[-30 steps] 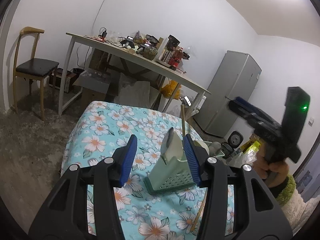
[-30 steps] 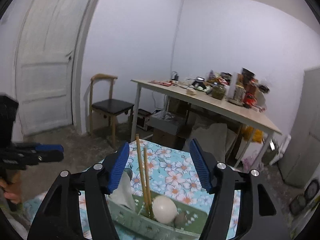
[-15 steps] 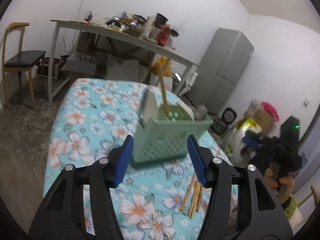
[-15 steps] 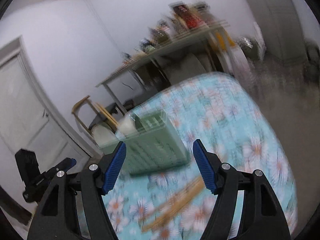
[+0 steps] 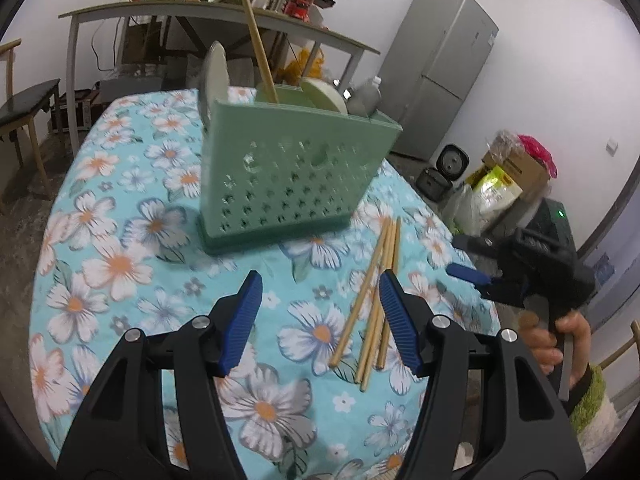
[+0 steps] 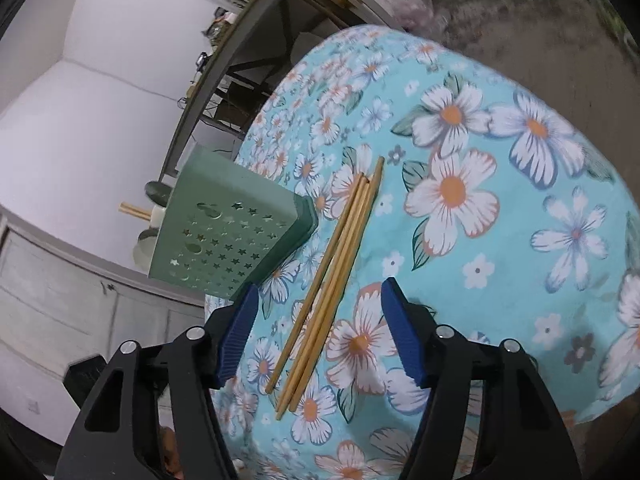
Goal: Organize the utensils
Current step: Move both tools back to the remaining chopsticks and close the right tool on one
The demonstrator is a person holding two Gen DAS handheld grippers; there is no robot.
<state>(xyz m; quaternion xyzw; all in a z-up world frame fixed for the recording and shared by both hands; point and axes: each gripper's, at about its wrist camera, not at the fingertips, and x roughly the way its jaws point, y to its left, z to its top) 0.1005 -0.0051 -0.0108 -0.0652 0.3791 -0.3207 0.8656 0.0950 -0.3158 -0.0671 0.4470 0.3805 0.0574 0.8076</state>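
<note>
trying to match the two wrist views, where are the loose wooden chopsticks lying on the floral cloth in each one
Left wrist: loose wooden chopsticks lie right of centre, partly behind the right blue finger of the left gripper.
Right wrist: centre, between the open right gripper's fingers.
Shared landmark: the green perforated utensil basket.

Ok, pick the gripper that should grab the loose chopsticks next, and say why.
Right. In its own view the right gripper hangs open with the loose chopsticks running straight between its fingers. The left gripper is open too, but the chopsticks lie off toward its right finger, nearer the green utensil basket.
</note>
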